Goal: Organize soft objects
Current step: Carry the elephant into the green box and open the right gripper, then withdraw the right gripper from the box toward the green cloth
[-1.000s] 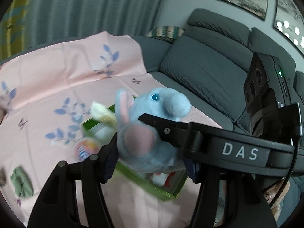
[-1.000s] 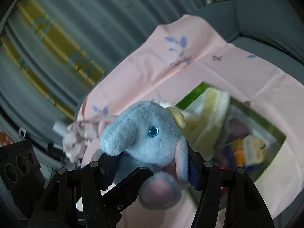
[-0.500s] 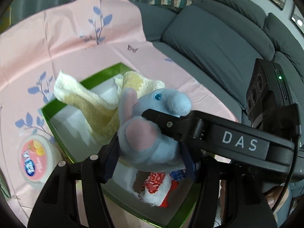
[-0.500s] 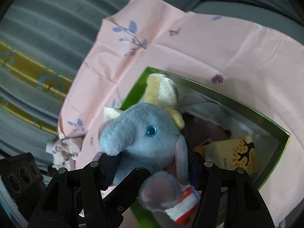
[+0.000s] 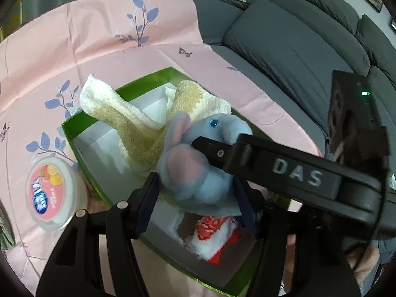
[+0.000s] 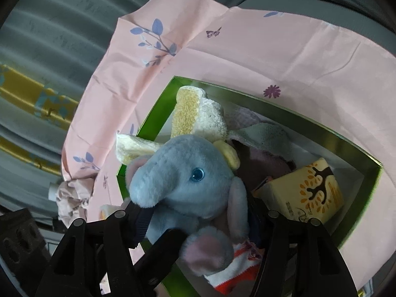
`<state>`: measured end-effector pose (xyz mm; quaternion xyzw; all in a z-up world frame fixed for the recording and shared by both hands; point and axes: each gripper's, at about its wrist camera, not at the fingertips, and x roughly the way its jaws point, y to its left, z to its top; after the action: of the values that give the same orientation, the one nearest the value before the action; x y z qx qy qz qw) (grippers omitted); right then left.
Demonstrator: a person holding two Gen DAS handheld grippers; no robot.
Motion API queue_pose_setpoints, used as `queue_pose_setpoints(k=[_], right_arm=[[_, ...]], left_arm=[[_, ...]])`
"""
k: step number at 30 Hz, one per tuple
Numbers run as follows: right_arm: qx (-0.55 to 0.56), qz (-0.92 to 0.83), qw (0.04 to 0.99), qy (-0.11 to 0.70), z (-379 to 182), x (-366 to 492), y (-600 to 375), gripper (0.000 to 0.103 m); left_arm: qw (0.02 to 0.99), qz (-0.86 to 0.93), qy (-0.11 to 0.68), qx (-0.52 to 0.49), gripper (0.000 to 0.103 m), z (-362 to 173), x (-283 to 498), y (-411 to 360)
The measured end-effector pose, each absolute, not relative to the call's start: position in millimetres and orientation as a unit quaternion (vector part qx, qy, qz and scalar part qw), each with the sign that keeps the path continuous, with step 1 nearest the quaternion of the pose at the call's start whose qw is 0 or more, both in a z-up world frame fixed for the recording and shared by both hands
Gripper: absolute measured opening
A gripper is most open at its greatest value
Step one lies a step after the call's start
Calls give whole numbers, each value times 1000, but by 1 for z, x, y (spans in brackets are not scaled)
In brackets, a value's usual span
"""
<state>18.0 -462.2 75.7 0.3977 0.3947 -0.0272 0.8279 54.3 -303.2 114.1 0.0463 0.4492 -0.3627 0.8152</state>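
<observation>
Both tongs lowered the blue elephant plush over the green box | left tongs and right tongs grip it, jaws easing apart | I judge release pending; towel and sock already boxed beneath.

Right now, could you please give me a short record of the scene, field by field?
held item: blue elephant toy
left gripper: jaws opening, toy between them
right gripper: jaws opening, toy between them
position: toy over the green box
in box: yellow towel, red-and-white sock, yellow carton
beside box: round tub
surface: pink cloth on a grey sofa
</observation>
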Motion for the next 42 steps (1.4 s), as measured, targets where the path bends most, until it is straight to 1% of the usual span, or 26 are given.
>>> queue_pose_setpoints(k=[2, 5, 6, 7, 8, 9, 14, 17, 18, 19, 26, 29, 33, 37, 42], right_arm=[[390, -35, 832, 392, 80, 15, -461, 67], [380, -41, 840, 386, 88, 11, -457, 68], [377, -40, 843, 380, 92, 9, -455, 72], [376, -39, 846, 376, 95, 8, -453, 74], [372, -38, 852, 367, 100, 4, -450, 79], [368, -39, 856, 360, 104, 2, -447, 82], [334, -40, 880, 336, 129, -11, -425, 83], [307, -32, 895, 321, 142, -19, -407, 87], [296, -29, 901, 317, 146, -20, -401, 88], [283, -26, 906, 313, 149, -20, -394, 89], [229, 19, 919, 320, 161, -26, -345, 89], [217, 55, 920, 321, 160, -33, -312, 89], [188, 102, 914, 344, 138, -43, -259, 89], [172, 144, 886, 405, 113, -26, -212, 89], [197, 185, 859, 434, 85, -1, -163, 89]], left_arm=[[813, -371, 446, 43, 67, 120, 50, -296], [812, -381, 442, 36, 74, 131, 42, -283], [815, -380, 437, 35, 76, 135, 40, -278], [818, -377, 432, 32, 80, 139, 38, -271], [821, -375, 429, 28, 86, 143, 36, -264], [824, -371, 427, 22, 89, 146, 35, -256], [841, -337, 424, -17, 91, 158, 29, -201], [856, -301, 419, -33, 92, 161, 24, -158], [862, -284, 418, -42, 94, 160, 22, -141], [866, -266, 420, -55, 102, 158, 20, -122], [895, -144, 412, -86, 102, 140, -12, -17], [894, -103, 425, -101, 102, 124, -21, 18], [876, -82, 447, -160, 102, 98, -29, 55], [867, -52, 463, -175, 102, 77, -39, 78], [876, -30, 451, -169, 101, 74, -46, 93]])
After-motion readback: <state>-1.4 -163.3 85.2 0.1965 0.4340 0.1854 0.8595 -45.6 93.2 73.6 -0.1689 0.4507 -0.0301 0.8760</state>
